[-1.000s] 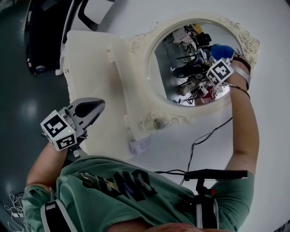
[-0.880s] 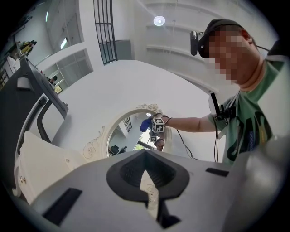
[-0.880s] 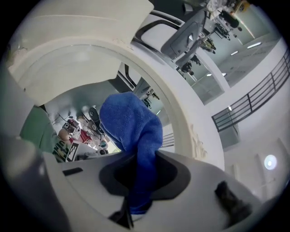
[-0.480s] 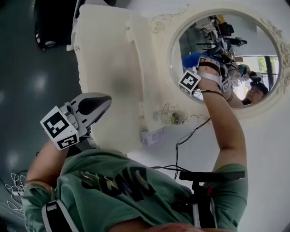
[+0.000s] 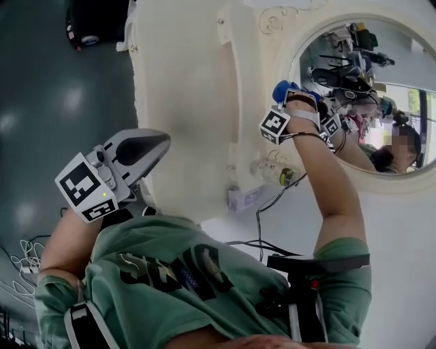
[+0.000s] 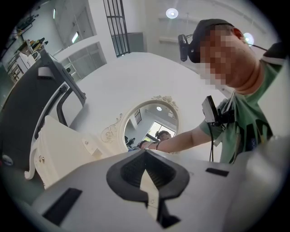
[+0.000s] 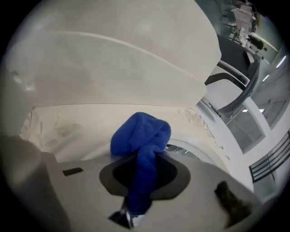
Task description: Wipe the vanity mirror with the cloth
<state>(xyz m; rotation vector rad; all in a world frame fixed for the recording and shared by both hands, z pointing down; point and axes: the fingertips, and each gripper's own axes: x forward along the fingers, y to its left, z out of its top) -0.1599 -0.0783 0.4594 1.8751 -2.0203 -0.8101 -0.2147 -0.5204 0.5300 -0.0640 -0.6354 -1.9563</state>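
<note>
Bulging plush blue cloth (image 7: pixel 141 135)

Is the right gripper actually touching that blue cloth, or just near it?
Touching. The right gripper view shows the blue cloth pinched between the jaws of the right gripper, which are closed on it, with its bunched end sticking out past them.

The floor (image 5: pixel 30 102) to the left of the left gripper (image 5: pixel 151 144) was dark and glossy. Ahead of that gripper rose a white wall (image 6: pixel 149 72). Further ahead and above were a black barred frame (image 6: pixel 117 25), glazed partitions (image 6: pixel 86 34) and one lit round ceiling light (image 6: pixel 171 12).
</note>
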